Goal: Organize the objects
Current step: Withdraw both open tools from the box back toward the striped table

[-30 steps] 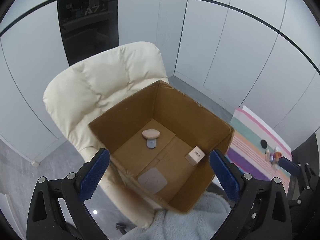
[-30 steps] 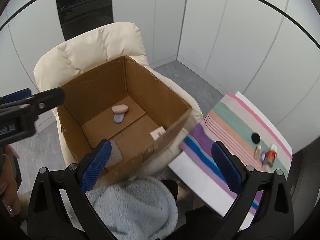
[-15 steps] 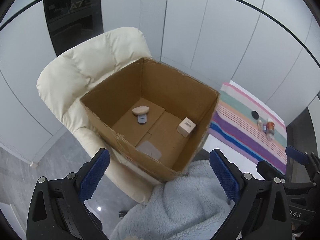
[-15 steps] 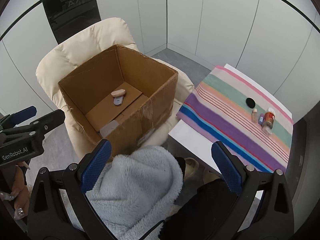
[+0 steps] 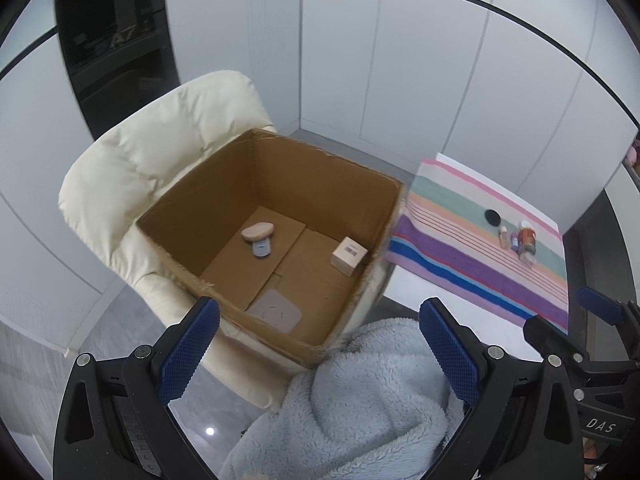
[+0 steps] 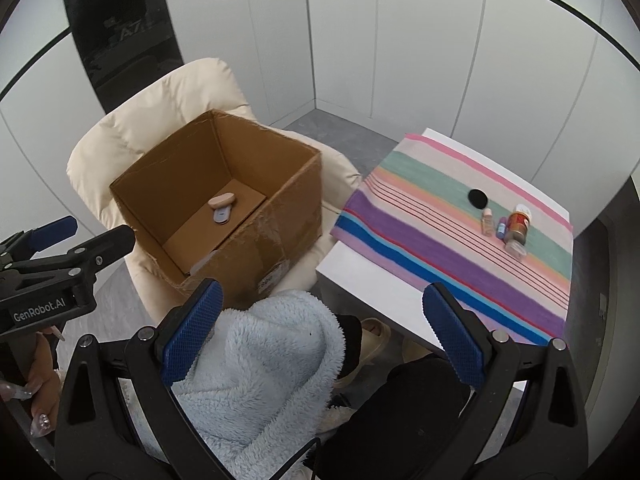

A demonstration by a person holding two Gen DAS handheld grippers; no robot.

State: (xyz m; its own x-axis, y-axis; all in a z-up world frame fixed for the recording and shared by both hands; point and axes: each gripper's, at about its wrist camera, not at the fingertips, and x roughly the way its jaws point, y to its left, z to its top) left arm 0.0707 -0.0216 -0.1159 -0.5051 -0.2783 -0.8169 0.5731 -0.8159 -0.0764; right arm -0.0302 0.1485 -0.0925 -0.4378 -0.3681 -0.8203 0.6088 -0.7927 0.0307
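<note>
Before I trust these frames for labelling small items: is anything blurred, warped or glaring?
Left wrist view: fisheye bends the wall seams; the brown cardboard box's right edge is smeared. Right wrist view: the small bottles on the striped cloth look soft; no strong glare in either.

Both grippers are black frames with blue cross-hatched pads (image 5: 188,344), silver screws and white lettering: "GenRobot.AI" on the left gripper (image 6: 60,240), "DAS" on the right gripper (image 5: 560,312). The person wears pale blue fleece (image 6: 260,364).
</note>
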